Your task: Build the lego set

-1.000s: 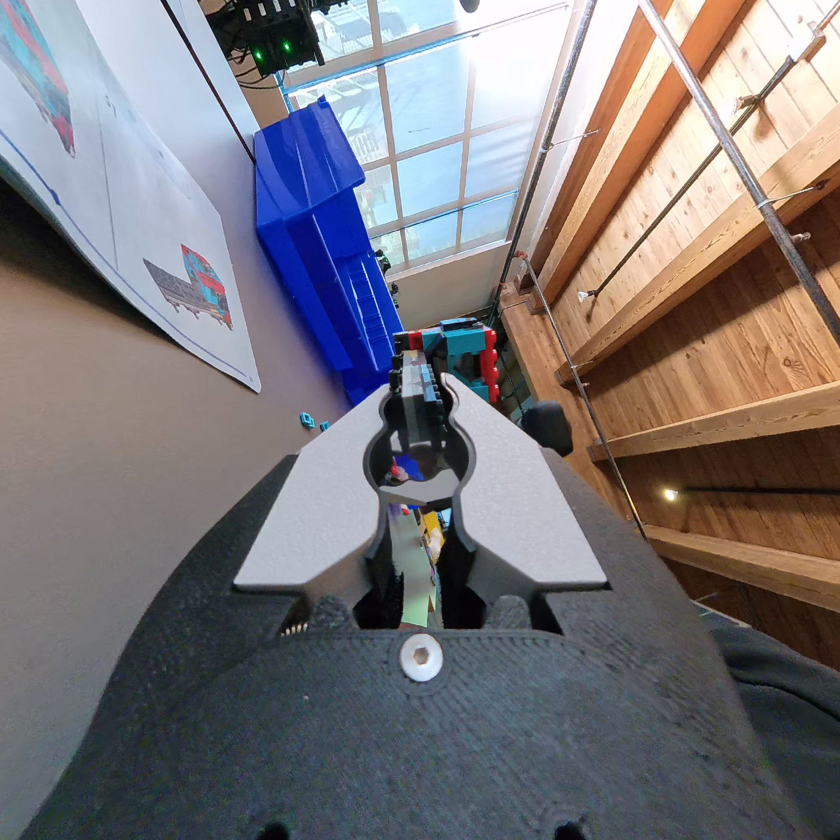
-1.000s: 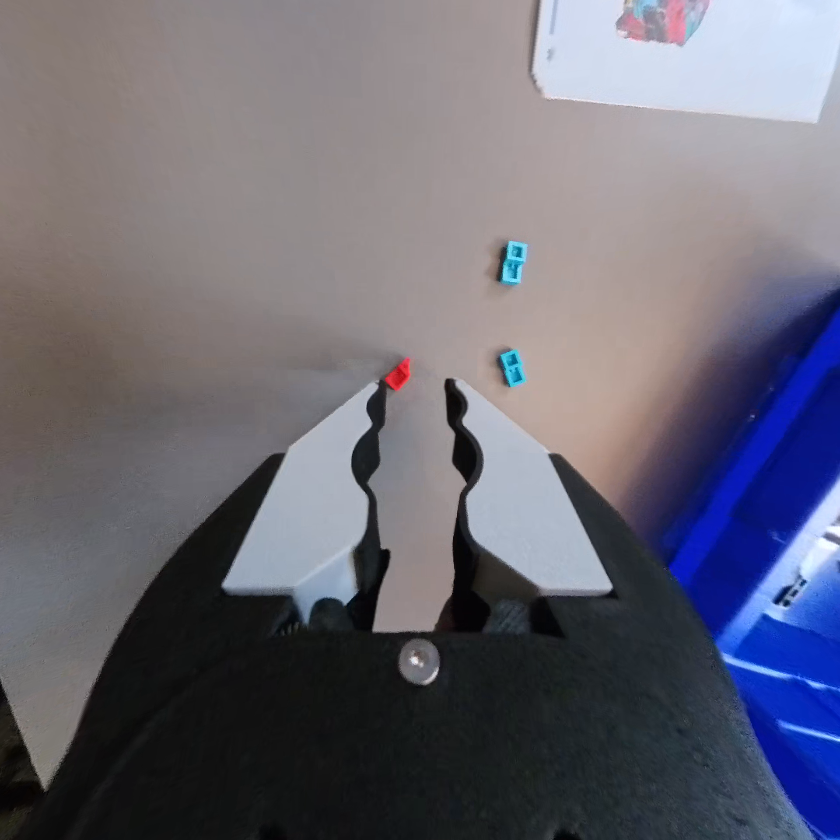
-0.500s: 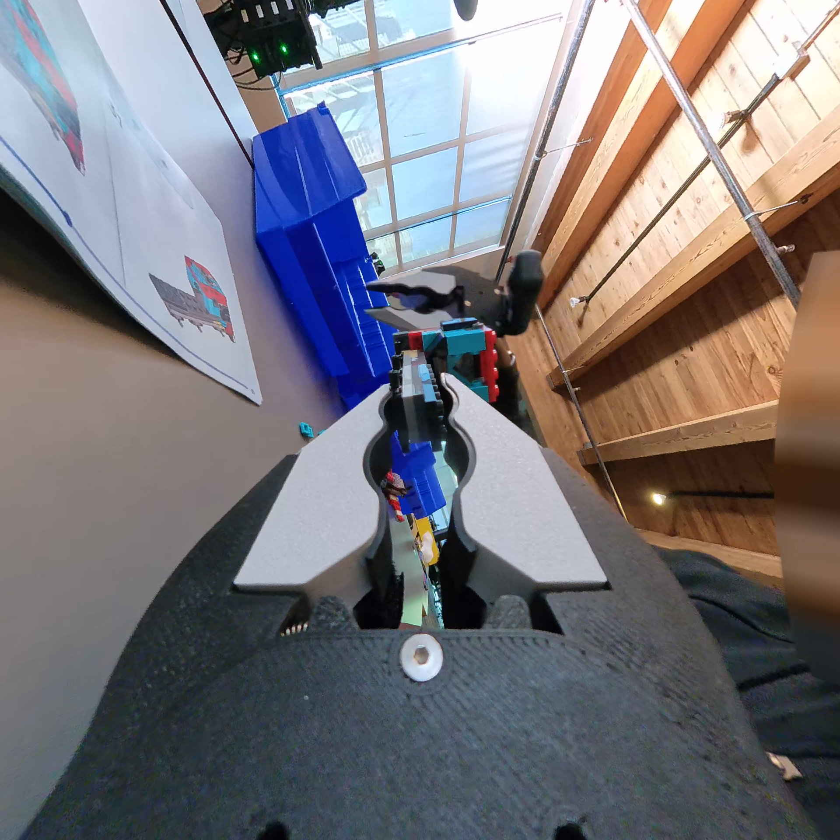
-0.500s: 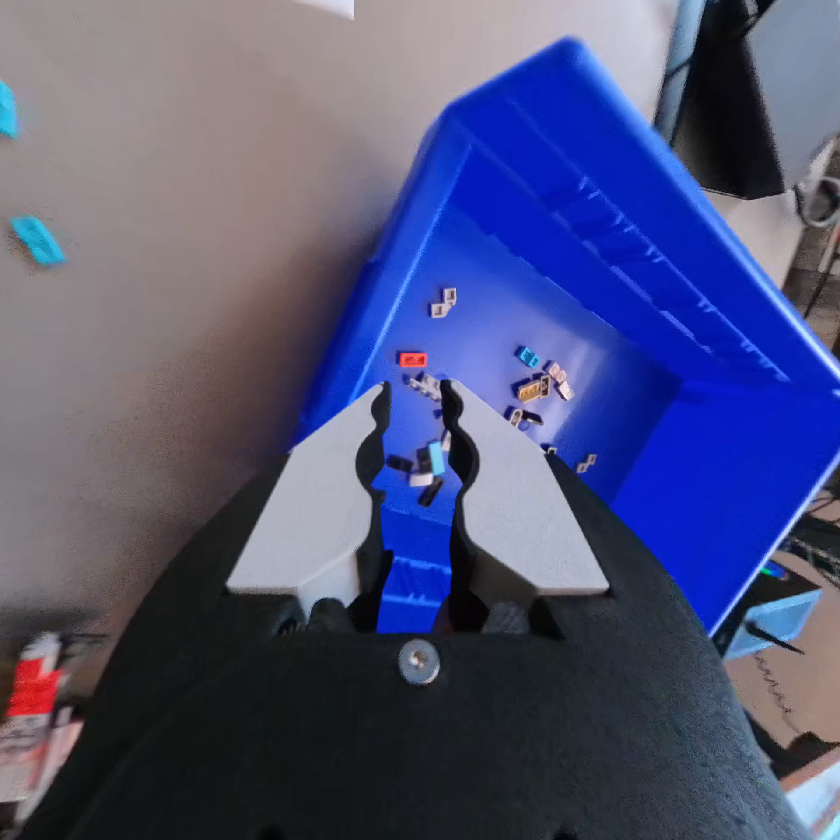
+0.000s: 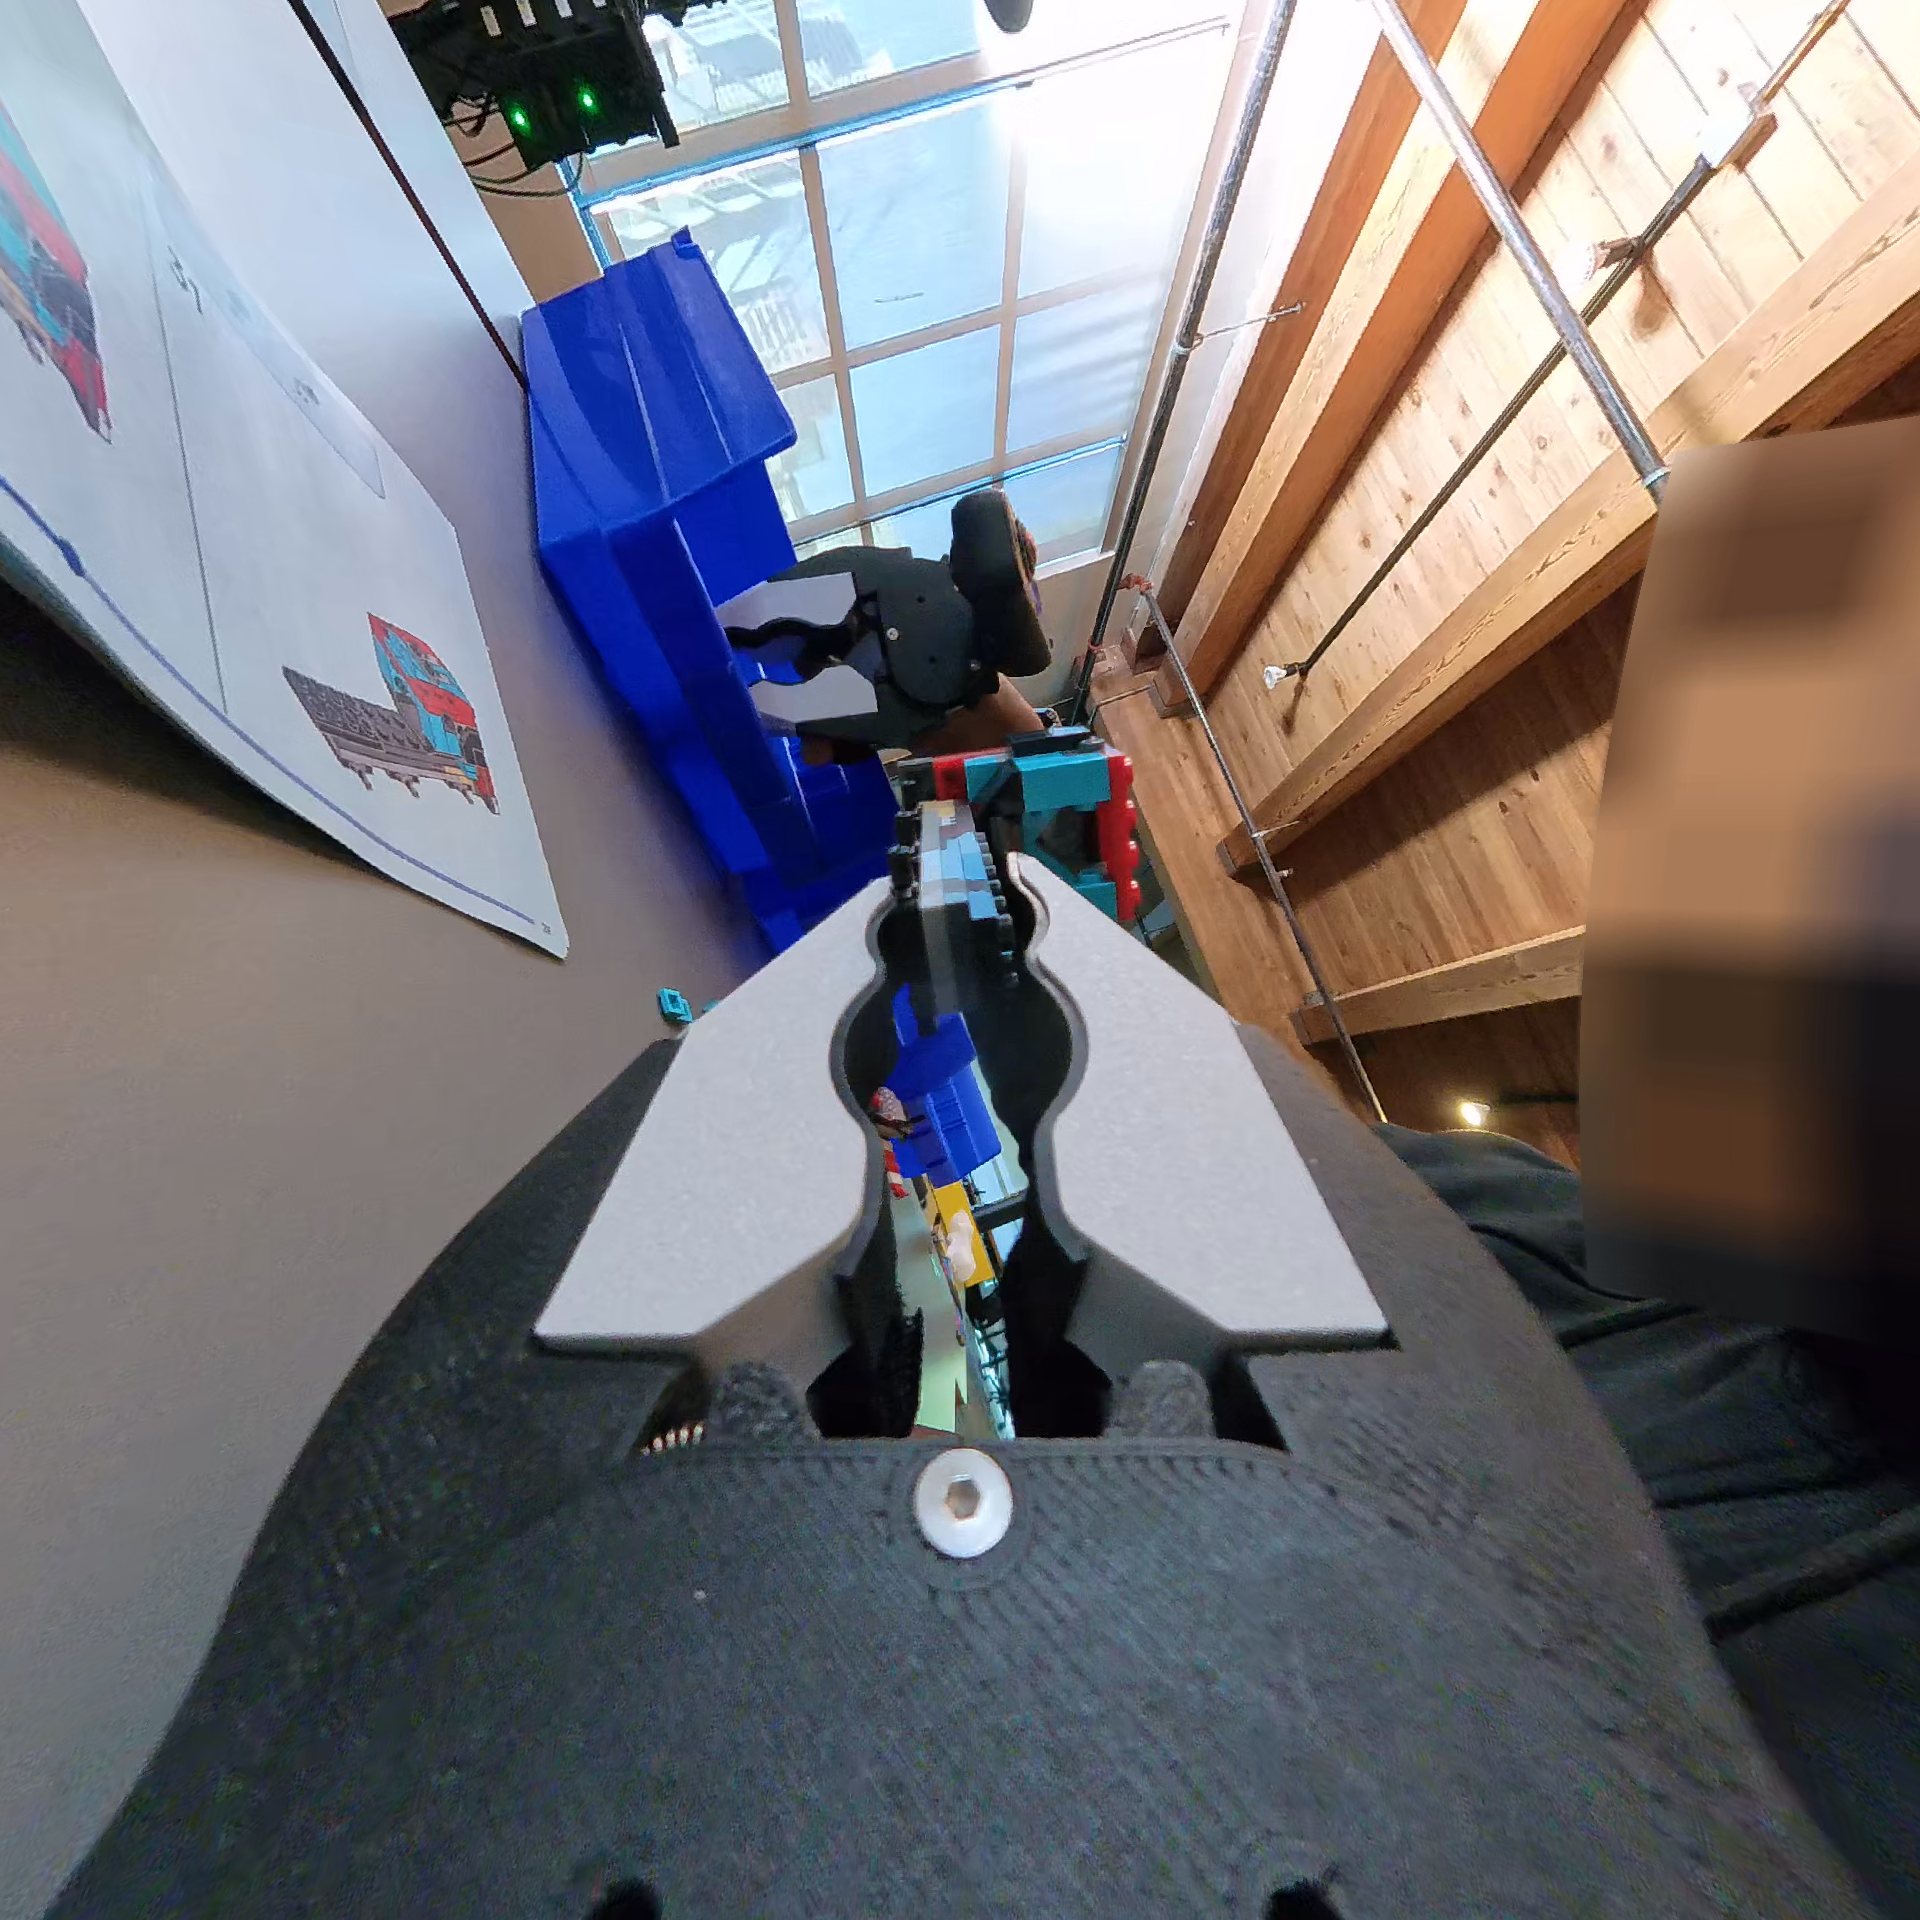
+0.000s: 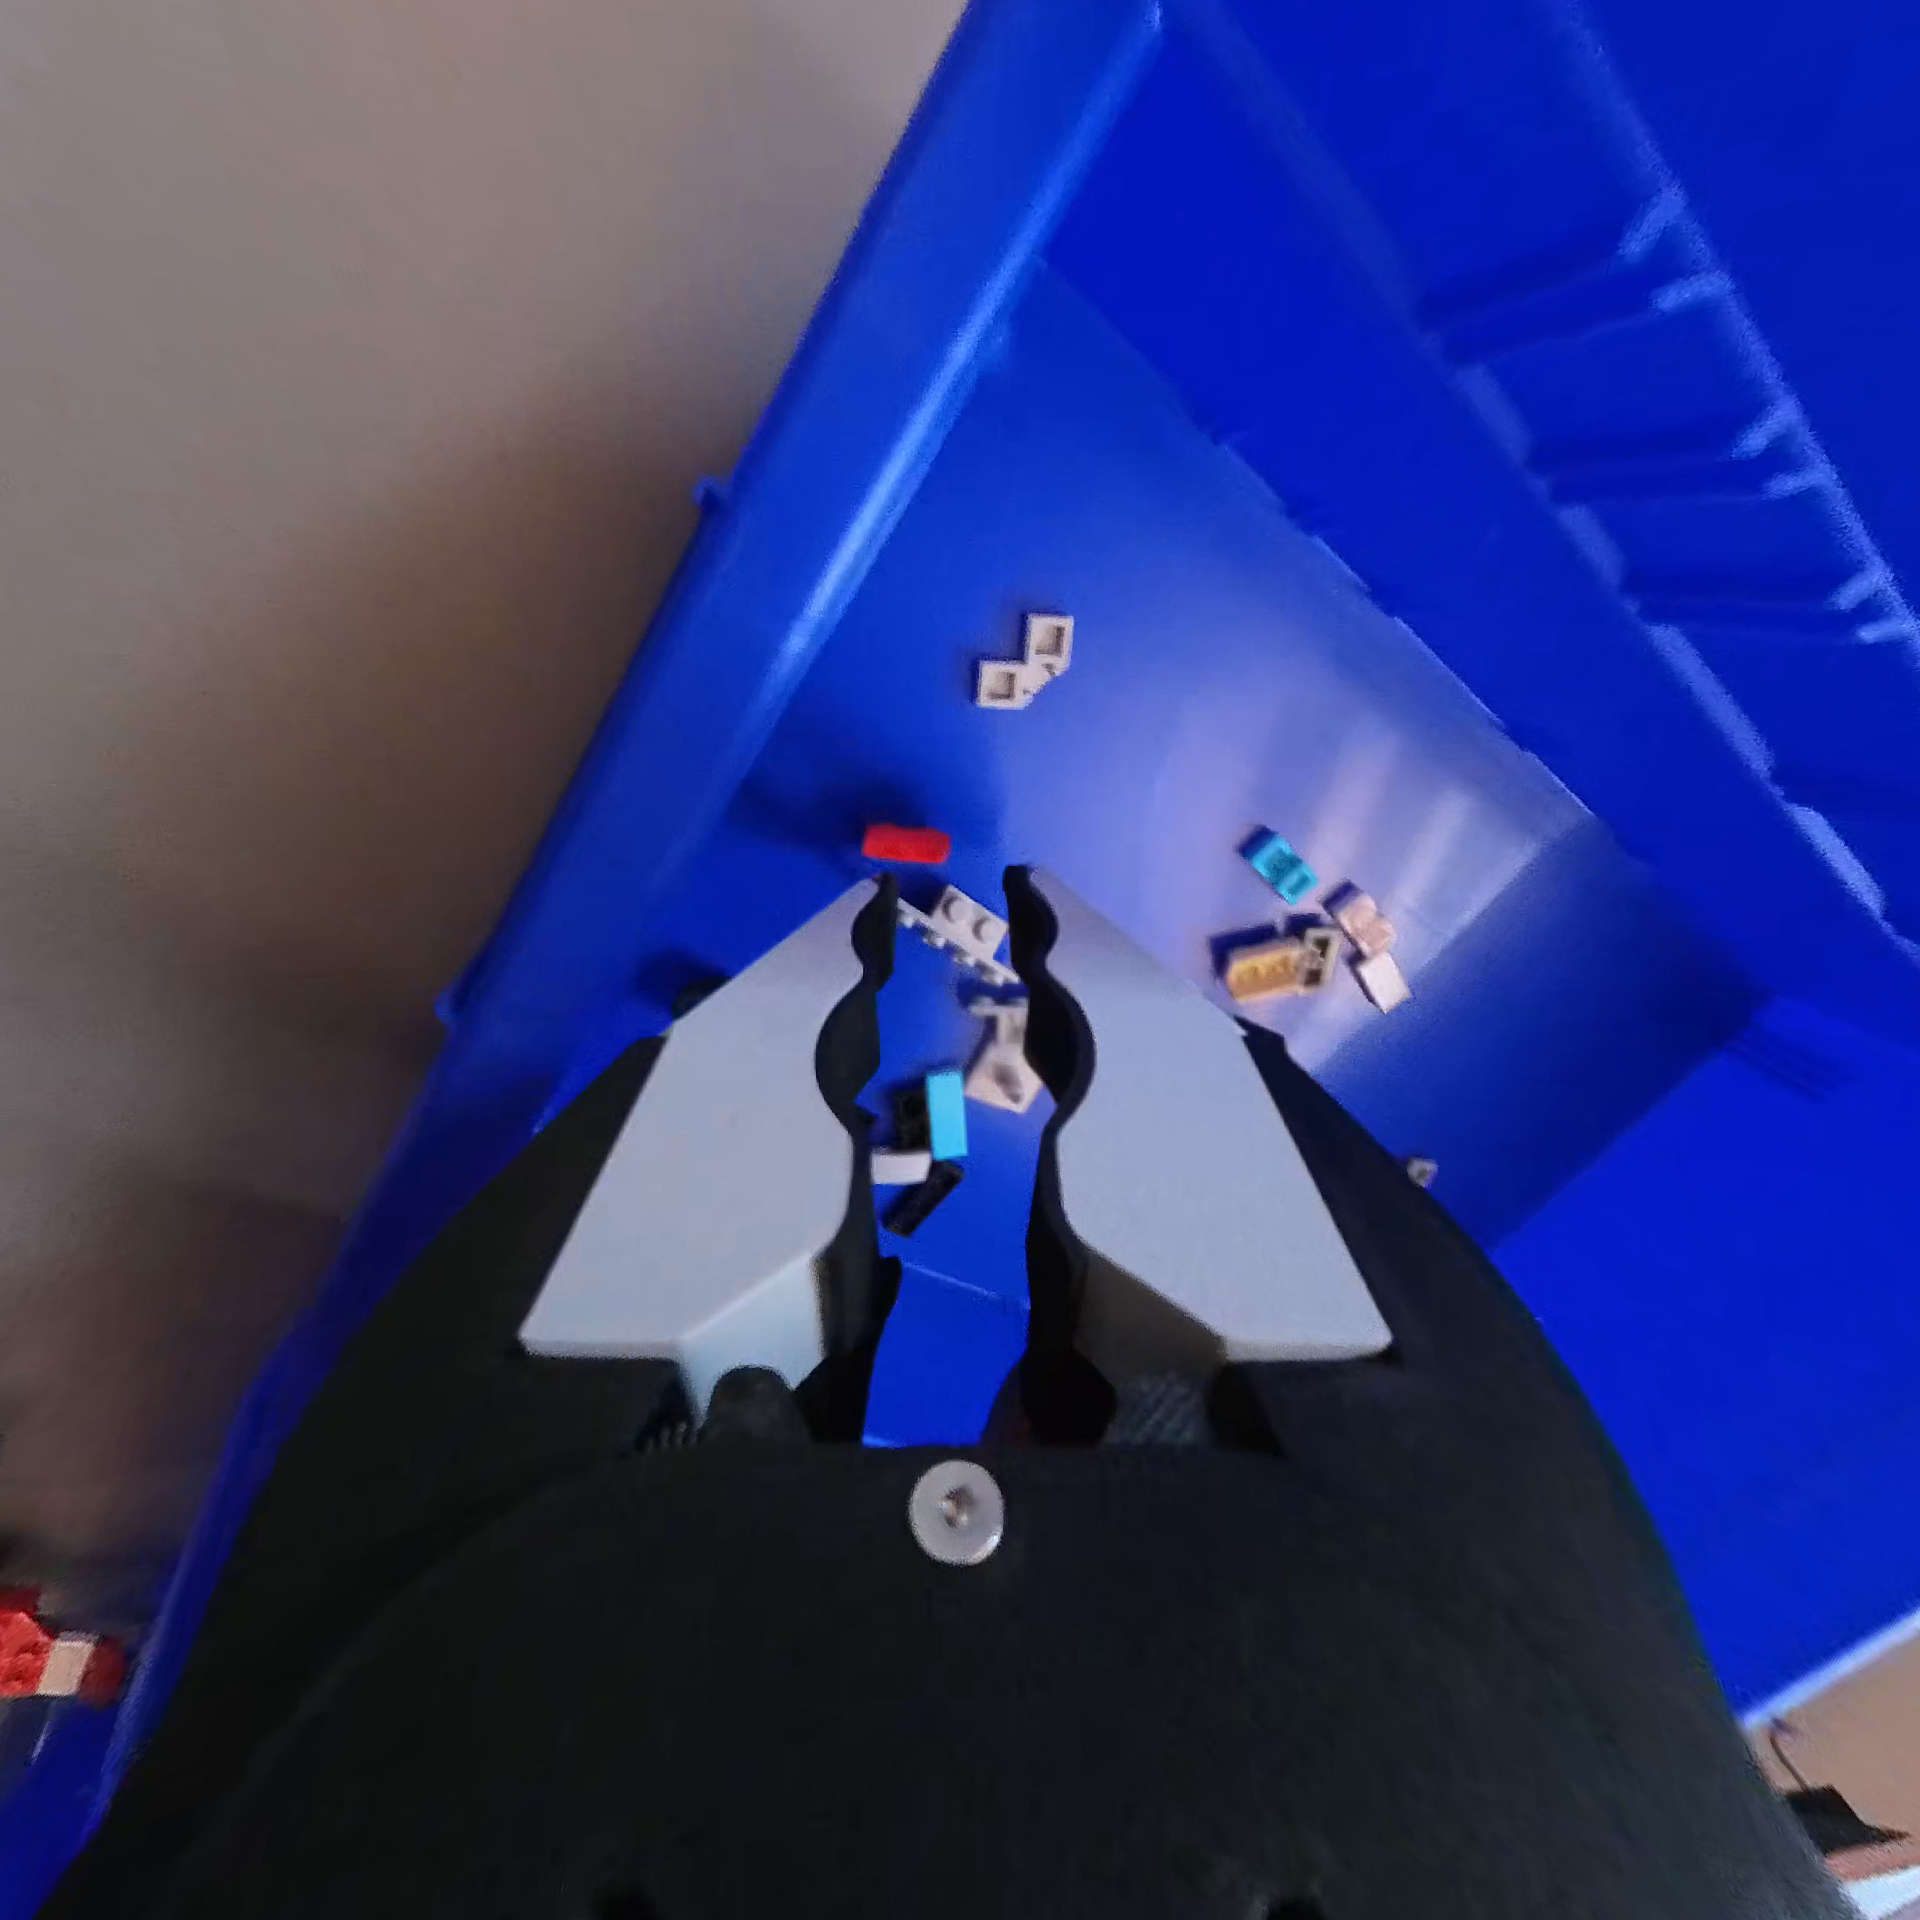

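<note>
While the big blue plastic bin (image 6: 1299, 436) sits on the brown table (image 6: 312, 416), the left gripper (image 5: 951, 894) is clamped on the grey, teal and red lego model (image 5: 1023, 800), held up in the air. It is hard but could snap apart, so gripping its flat grey base seems best. The right gripper (image 6: 945, 883) hangs apart and empty over tiny, light, slippery loose bricks (image 6: 966, 925) inside the bin.

Our right gripper (image 6: 948, 883) hangs over the open top of the blue bin (image 6: 852, 436), fingers apart with nothing between them. Loose bricks (image 6: 977, 935) crowd the floor just below the tips; the bin's walls hem them in on all sides. A bare stretch of floor lies between the red piece (image 6: 906, 844) and the white pair (image 6: 1023, 661).
</note>
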Motion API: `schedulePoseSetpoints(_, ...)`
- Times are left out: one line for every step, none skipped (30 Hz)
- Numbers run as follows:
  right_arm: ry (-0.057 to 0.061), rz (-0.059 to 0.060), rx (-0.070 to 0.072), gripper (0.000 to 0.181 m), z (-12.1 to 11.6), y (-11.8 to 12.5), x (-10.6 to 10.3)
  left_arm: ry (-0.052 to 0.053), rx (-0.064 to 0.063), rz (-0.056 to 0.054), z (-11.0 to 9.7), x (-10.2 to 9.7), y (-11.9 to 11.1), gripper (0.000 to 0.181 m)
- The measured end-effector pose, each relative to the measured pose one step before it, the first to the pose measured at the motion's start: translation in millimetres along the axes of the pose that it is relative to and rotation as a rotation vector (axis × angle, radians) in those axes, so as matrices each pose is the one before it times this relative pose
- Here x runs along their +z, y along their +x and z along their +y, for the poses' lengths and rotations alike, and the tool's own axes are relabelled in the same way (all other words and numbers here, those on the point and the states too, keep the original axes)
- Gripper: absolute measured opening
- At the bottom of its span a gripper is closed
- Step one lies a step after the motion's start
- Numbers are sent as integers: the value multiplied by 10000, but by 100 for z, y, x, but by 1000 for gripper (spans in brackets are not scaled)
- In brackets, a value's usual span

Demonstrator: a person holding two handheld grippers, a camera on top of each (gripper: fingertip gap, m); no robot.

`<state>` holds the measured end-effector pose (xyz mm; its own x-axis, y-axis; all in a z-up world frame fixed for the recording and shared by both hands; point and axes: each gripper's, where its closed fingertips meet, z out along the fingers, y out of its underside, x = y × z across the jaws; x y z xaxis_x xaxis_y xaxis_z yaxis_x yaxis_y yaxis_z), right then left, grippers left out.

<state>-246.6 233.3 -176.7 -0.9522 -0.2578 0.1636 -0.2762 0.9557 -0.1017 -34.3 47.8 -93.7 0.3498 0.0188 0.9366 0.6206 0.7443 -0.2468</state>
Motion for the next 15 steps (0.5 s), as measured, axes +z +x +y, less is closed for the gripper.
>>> schedulePoseSetpoints(-10, 207, 64, 22, 278, 491, -373, 12, -6, 32, -18, -35, 49, 17)
schedulePoseSetpoints(18, 193, 122, 22, 283, 534, -488, 7, -9, 26, -14, -20, 26, 17)
schedulePoseSetpoints(34, 167, 155, 22, 288, 531, -526, 5, -7, 14, -3, -16, 10, 17)
schedulePoseSetpoints(50, 166, 128, 22, 278, 529, -529, 1, -8, -2, -4, 5, -10, 17)
schedulePoseSetpoints(56, 121, 81, 23, 299, 439, -510, -4, -6, -11, -10, 16, -31, 17)
schedulePoseSetpoints(53, 42, 67, 23, 327, 299, -464, -12, -2, -12, 4, 22, -17, 17)
schedulePoseSetpoints(49, -10, 84, 23, 350, 234, -415, -15, 13, -10, 3, 40, -31, 17)
schedulePoseSetpoints(74, -27, 90, 23, 321, 229, -365, -4, 35, 0, -41, 63, -11, 17)
schedulePoseSetpoints(167, -99, 101, 24, 189, 131, -337, 5, 30, -2, -62, 95, -31, 17)
schedulePoseSetpoints(249, -172, 148, 24, 93, 48, -329, 0, 19, -17, -83, 123, -71, 17)
schedulePoseSetpoints(299, -167, 191, 24, 18, 75, -327, 5, 32, 2, -102, 125, -35, 17)
schedulePoseSetpoints(324, -178, 194, 24, 10, 34, -316, 8, 40, 24, -113, 135, -13, 17)
schedulePoseSetpoints(303, -122, 156, 24, 60, 44, -306, -13, 19, 21, -116, 143, -41, 17)
schedulePoseSetpoints(240, -59, 136, 24, 170, 60, -275, -37, 3, 16, -98, 158, -61, 17)
schedulePoseSetpoints(139, -9, 118, 25, 323, 27, -222, -41, 11, 11, -105, 167, -60, 17)
